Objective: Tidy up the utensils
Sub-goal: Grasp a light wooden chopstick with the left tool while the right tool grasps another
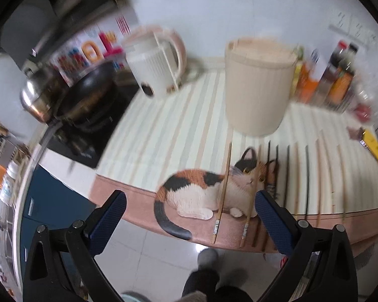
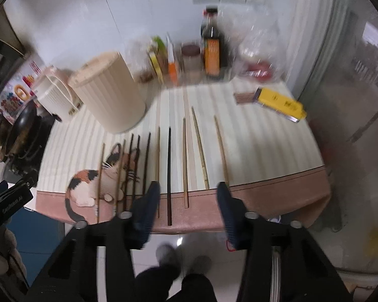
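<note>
Several chopsticks lie side by side on a striped mat with a cat picture (image 1: pixel 199 188). Some are pale wood (image 1: pixel 223 191), some dark (image 2: pixel 169 173). A tall cream ribbed holder (image 1: pixel 257 85) stands behind them; it also shows in the right wrist view (image 2: pixel 111 95). My left gripper (image 1: pixel 189 201) is open and empty, above the mat's front edge near the cat. My right gripper (image 2: pixel 187 193) is open and empty, its fingers either side of the dark chopstick and a pale one (image 2: pixel 184 161), above the front edge.
A white kettle (image 1: pixel 156 65) and a stove with a black pan (image 1: pixel 88 93) stand to the left. Sauce bottles (image 2: pixel 211 45) line the back wall. A yellow box (image 2: pixel 279 103) lies at the mat's right. The counter edge drops to the floor in front.
</note>
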`<action>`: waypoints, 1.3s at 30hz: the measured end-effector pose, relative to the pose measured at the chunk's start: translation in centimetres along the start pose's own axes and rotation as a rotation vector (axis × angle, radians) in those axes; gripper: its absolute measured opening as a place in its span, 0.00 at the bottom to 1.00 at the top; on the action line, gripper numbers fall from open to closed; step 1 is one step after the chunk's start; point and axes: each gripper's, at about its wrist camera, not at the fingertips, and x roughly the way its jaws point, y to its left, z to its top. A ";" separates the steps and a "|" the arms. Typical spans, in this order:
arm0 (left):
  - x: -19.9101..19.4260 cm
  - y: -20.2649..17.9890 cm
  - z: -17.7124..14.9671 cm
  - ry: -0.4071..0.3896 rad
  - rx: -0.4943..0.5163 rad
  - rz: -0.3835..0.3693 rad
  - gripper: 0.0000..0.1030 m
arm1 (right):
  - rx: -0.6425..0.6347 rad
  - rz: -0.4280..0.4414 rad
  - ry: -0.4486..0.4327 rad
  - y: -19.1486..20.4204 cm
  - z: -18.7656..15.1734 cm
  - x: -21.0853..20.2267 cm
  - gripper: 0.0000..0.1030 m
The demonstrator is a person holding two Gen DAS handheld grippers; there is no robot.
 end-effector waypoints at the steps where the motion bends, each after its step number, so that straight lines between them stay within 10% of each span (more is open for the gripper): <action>1: 1.4 0.0 0.1 0.029 -0.001 -0.006 1.00 | -0.005 0.000 0.015 0.0 0.1 1.5 0.32; 13: 16.3 -3.5 2.5 0.290 0.098 -0.125 0.87 | 0.037 -0.059 0.240 0.6 3.6 16.7 0.32; 24: 21.2 -5.2 4.1 0.369 0.160 -0.180 0.73 | 0.018 -0.133 0.390 2.2 7.1 25.4 0.45; 31: 22.2 -5.5 4.8 0.383 0.170 -0.230 0.05 | 0.011 -0.189 0.438 3.1 8.1 27.9 0.46; 33: 22.2 -5.5 5.3 0.384 0.173 -0.229 0.05 | 0.009 -0.199 0.449 3.4 8.2 28.1 0.46; 39: 23.4 -3.4 6.6 0.398 0.150 -0.244 0.04 | 0.055 -0.158 0.479 3.9 8.5 28.6 0.09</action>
